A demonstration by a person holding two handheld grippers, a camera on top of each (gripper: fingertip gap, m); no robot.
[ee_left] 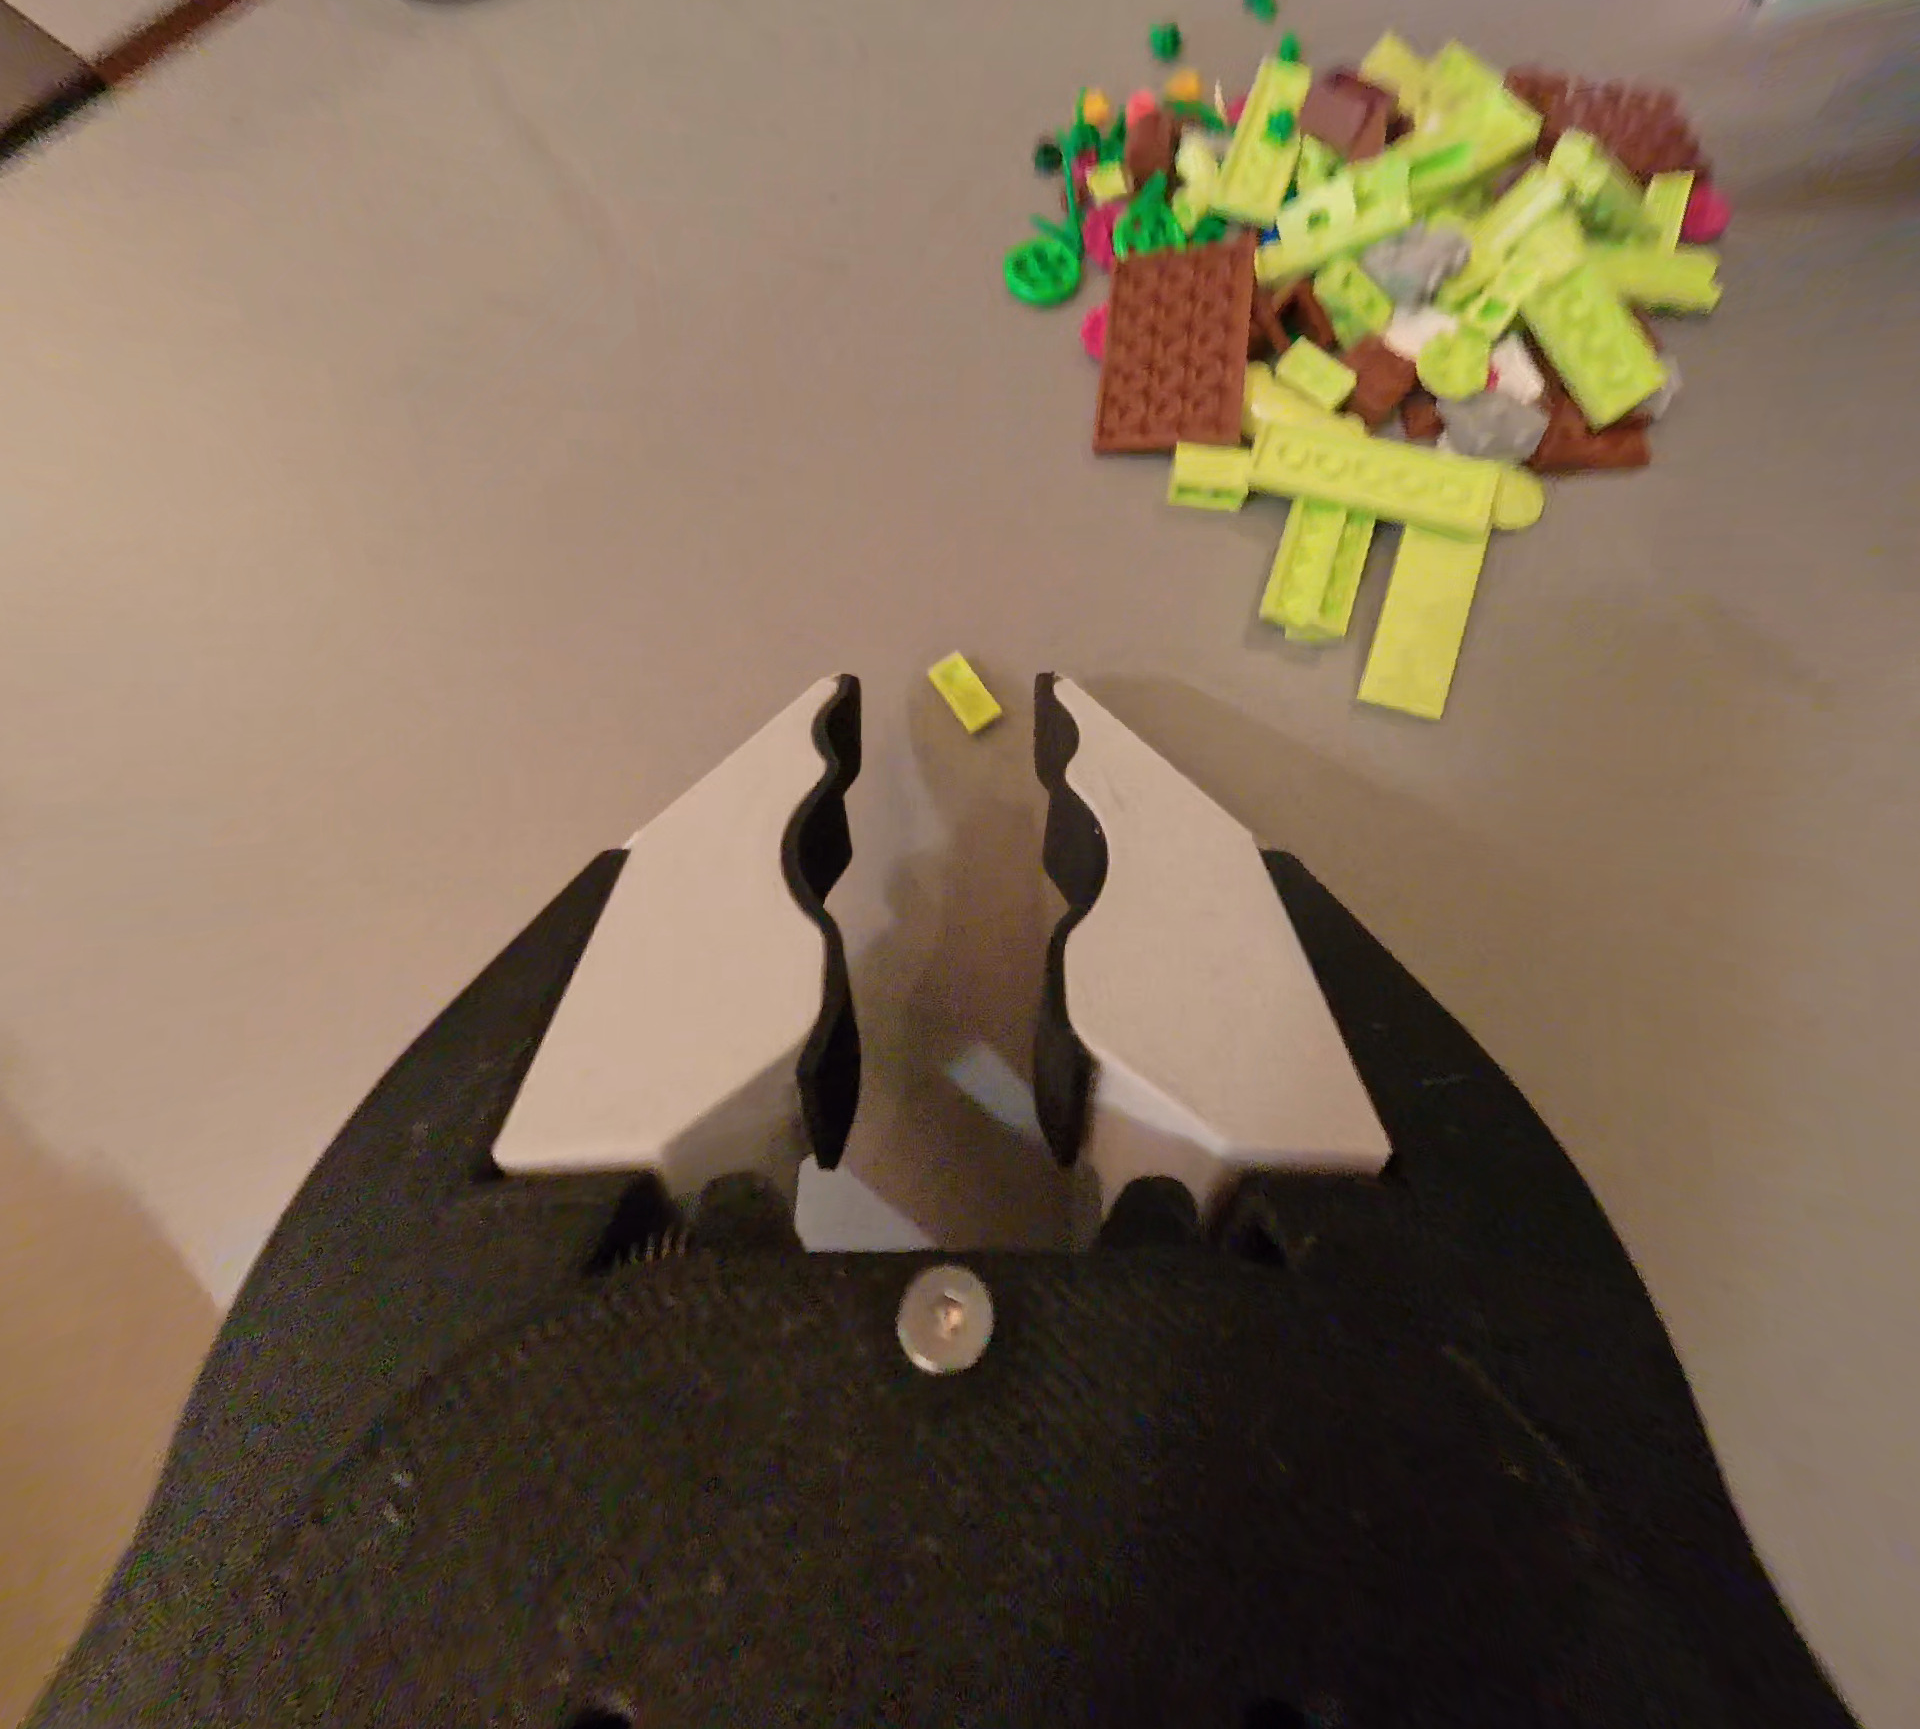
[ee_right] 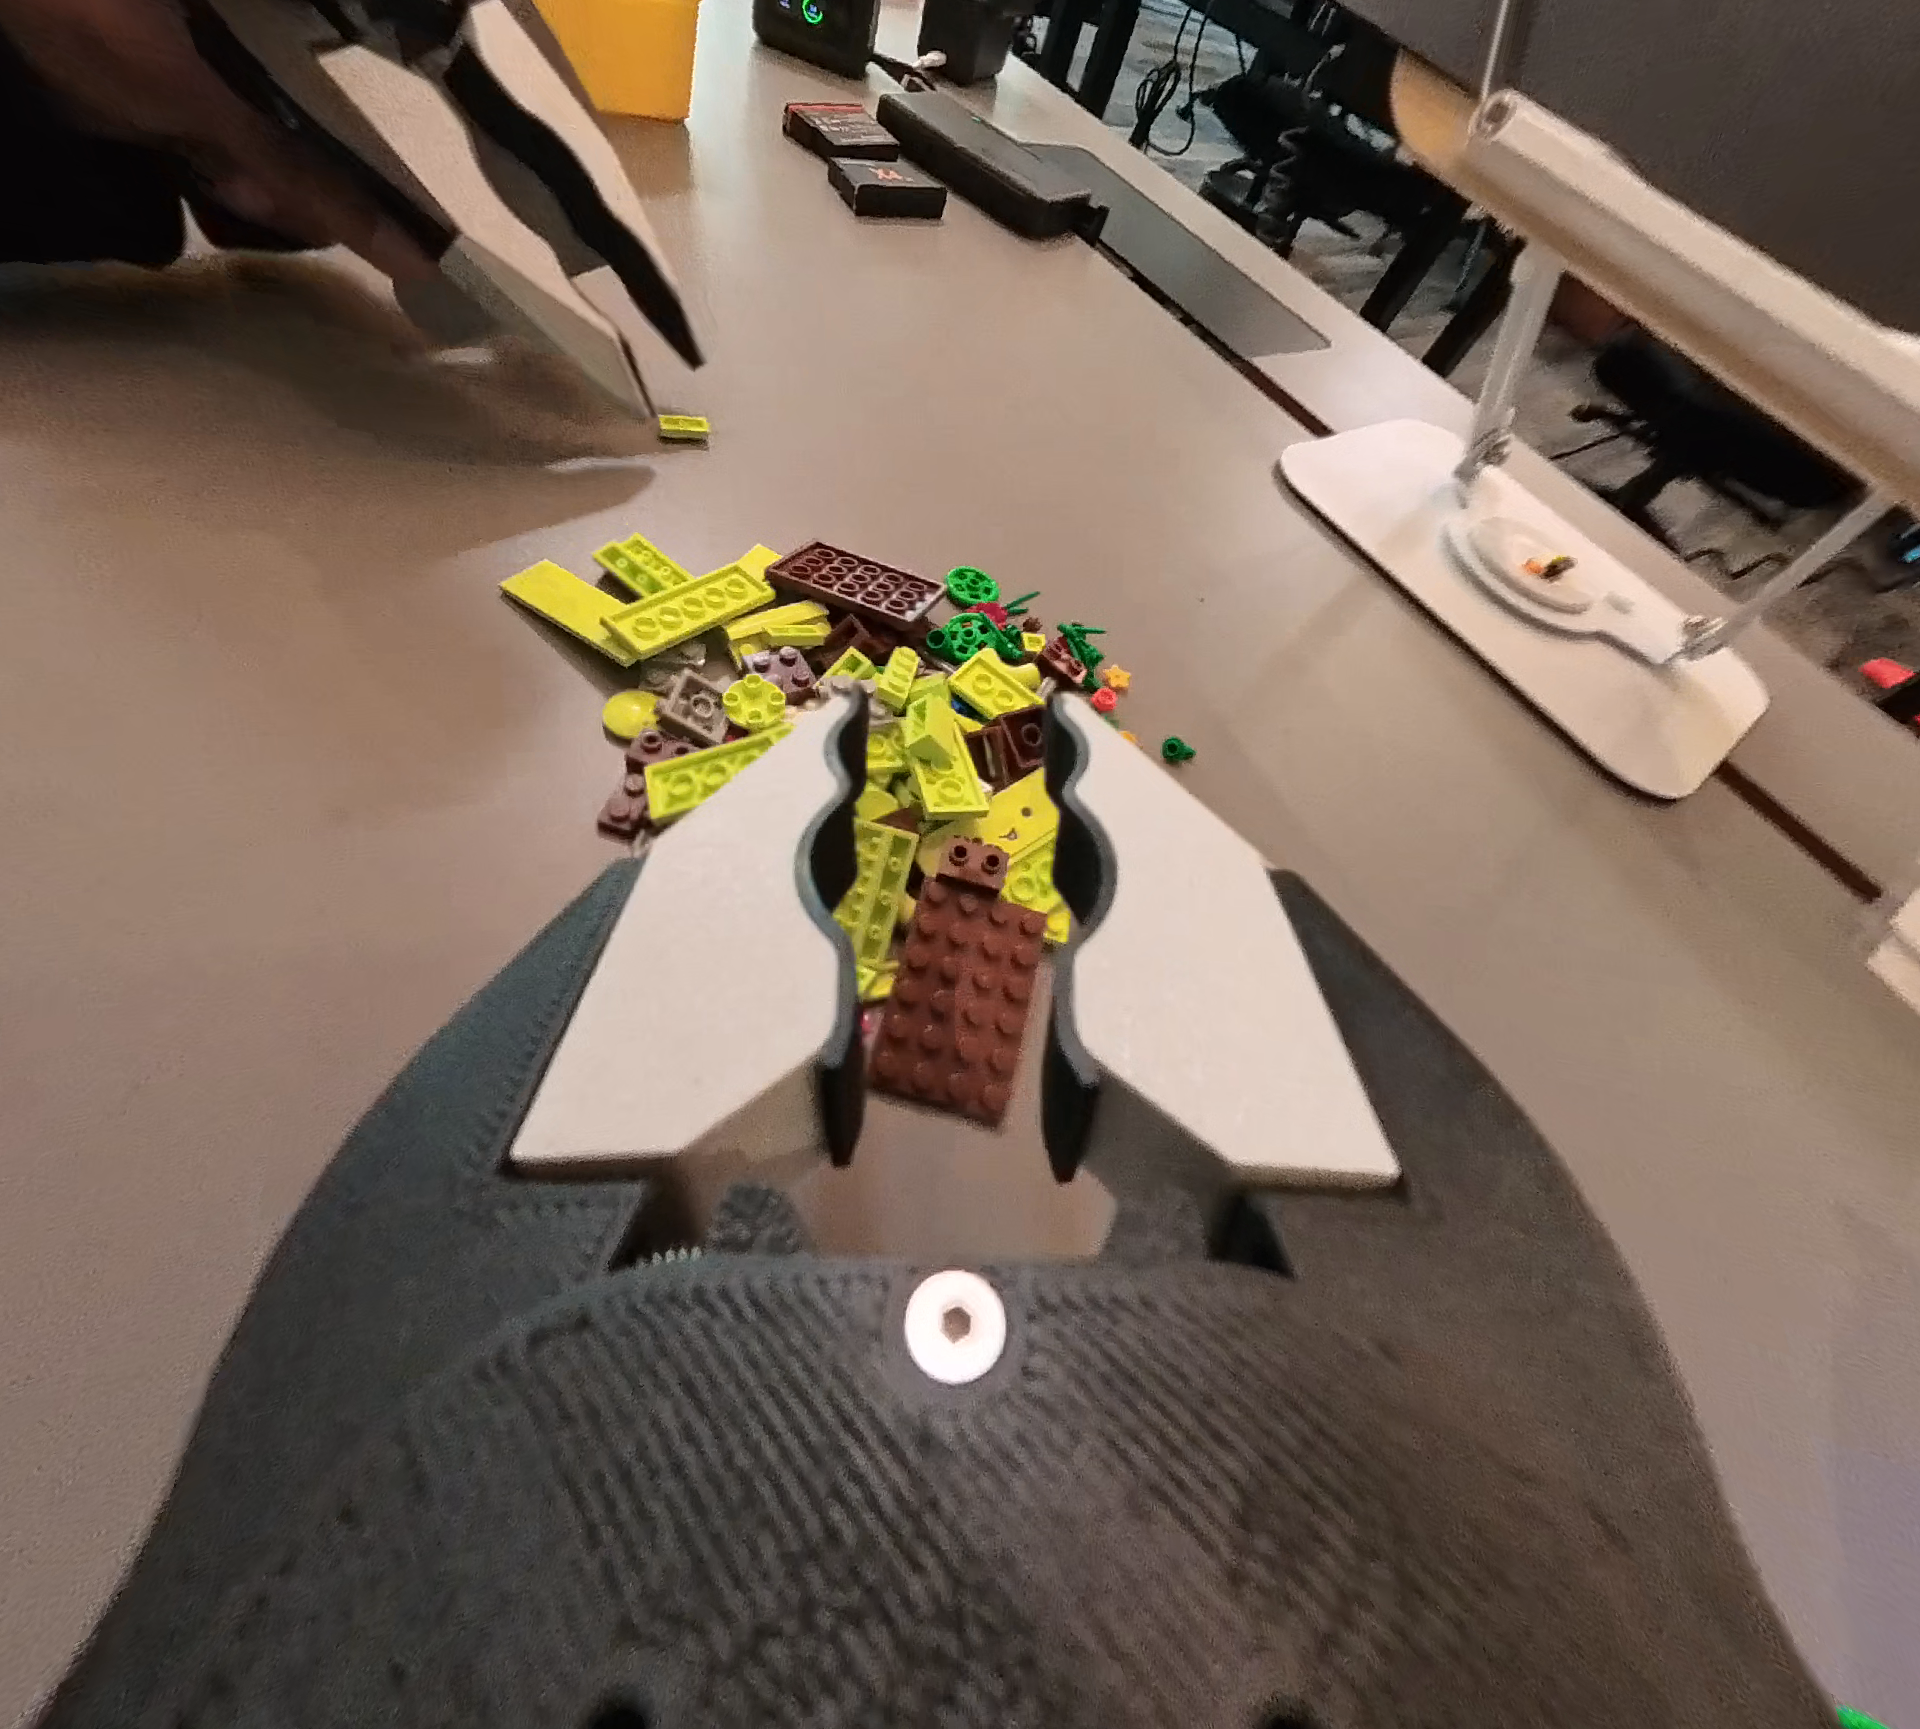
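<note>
My left gripper is parted and empty, a small lime plate lying at its tips, perhaps touching. My right gripper, also parted, hovers over the brick pile, with the lime plate at 11 o'clock.

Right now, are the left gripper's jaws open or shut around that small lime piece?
Open. The left gripper shows a clear gap between its jaws, and the small lime piece lies flat on the table near the tips, not clamped.

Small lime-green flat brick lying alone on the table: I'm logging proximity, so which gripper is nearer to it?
Left. The left gripper has the small lime-green flat brick right at its open fingertips. The right gripper hangs open over the pile of green and brown bricks, well away.
</note>
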